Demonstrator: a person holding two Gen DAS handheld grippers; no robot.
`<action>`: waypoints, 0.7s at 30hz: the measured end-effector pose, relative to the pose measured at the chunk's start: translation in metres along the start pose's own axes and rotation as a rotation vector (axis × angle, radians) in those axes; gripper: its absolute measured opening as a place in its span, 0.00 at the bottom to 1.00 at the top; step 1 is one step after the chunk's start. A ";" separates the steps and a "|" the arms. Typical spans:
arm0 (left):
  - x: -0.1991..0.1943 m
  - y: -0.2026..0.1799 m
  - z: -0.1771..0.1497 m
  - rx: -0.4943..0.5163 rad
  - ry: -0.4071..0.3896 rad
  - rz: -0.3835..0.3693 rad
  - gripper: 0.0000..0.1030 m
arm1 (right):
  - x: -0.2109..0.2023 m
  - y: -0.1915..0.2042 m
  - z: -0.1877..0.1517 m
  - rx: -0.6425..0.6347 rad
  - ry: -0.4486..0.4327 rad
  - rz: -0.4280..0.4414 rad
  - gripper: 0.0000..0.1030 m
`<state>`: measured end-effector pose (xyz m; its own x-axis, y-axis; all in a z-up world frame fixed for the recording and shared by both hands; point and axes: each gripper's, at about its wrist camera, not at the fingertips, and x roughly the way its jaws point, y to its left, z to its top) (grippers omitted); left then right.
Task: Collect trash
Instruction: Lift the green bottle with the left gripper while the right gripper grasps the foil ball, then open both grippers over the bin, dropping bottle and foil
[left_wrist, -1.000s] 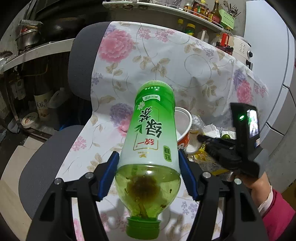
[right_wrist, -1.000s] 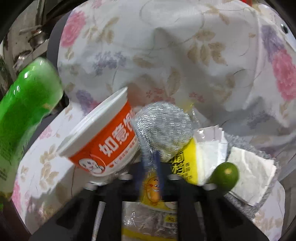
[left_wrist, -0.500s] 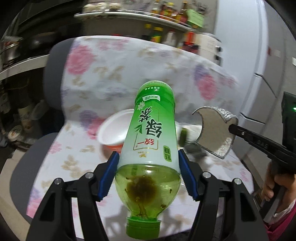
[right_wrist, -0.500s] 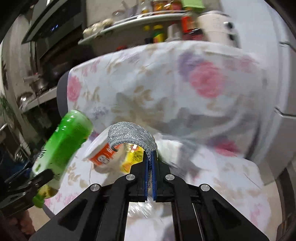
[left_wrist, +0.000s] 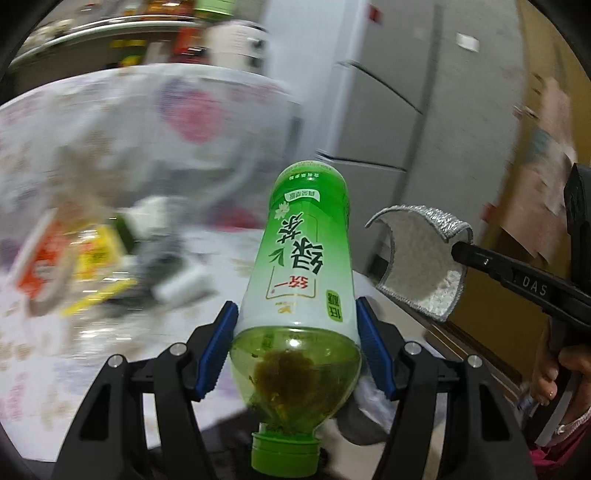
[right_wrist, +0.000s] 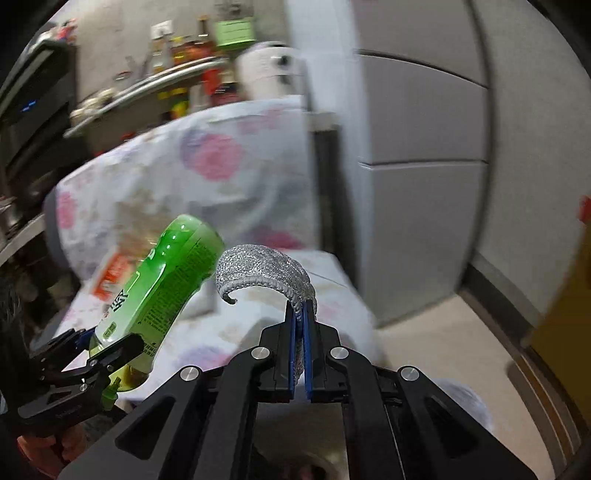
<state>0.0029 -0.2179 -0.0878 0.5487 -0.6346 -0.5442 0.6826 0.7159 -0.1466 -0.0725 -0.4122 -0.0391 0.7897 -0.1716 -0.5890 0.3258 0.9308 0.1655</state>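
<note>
A green tea bottle (left_wrist: 303, 258) with dregs inside lies between the blue pads of my left gripper (left_wrist: 295, 317), which is shut on it, cap end toward the camera. The right wrist view shows the same bottle (right_wrist: 162, 291) low on the left, held in the left gripper (right_wrist: 107, 350). My right gripper (right_wrist: 300, 314) is shut on the edge of a curled silver scouring pad (right_wrist: 262, 269). In the left wrist view the pad (left_wrist: 421, 258) hangs in the air to the right of the bottle, pinched at the right gripper's tip (left_wrist: 458, 253).
A chair draped in floral cloth (left_wrist: 110, 122) stands to the left, blurred. On its seat lie an orange cup (left_wrist: 40, 258), a yellow packet (left_wrist: 99, 254) and other scraps. A grey fridge (right_wrist: 424, 147) rises to the right. A shelf of bottles (right_wrist: 177, 77) runs behind. Pale floor (right_wrist: 461, 332) shows lower right.
Both grippers have swung right, away from the pile on the chair seat. The right gripper has lifted the silver pad off the pile. The bottle stays held in the left gripper.
</note>
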 end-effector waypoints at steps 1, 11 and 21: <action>0.008 -0.013 -0.002 0.019 0.008 -0.034 0.61 | -0.005 -0.010 -0.006 0.015 0.006 -0.025 0.04; 0.066 -0.115 -0.026 0.143 0.048 -0.252 0.61 | -0.039 -0.114 -0.071 0.165 0.039 -0.282 0.04; 0.119 -0.165 -0.044 0.206 0.152 -0.333 0.61 | -0.019 -0.177 -0.113 0.298 0.118 -0.301 0.04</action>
<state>-0.0657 -0.3990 -0.1648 0.2146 -0.7604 -0.6130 0.9013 0.3959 -0.1755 -0.2035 -0.5376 -0.1464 0.5774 -0.3671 -0.7292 0.6816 0.7085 0.1830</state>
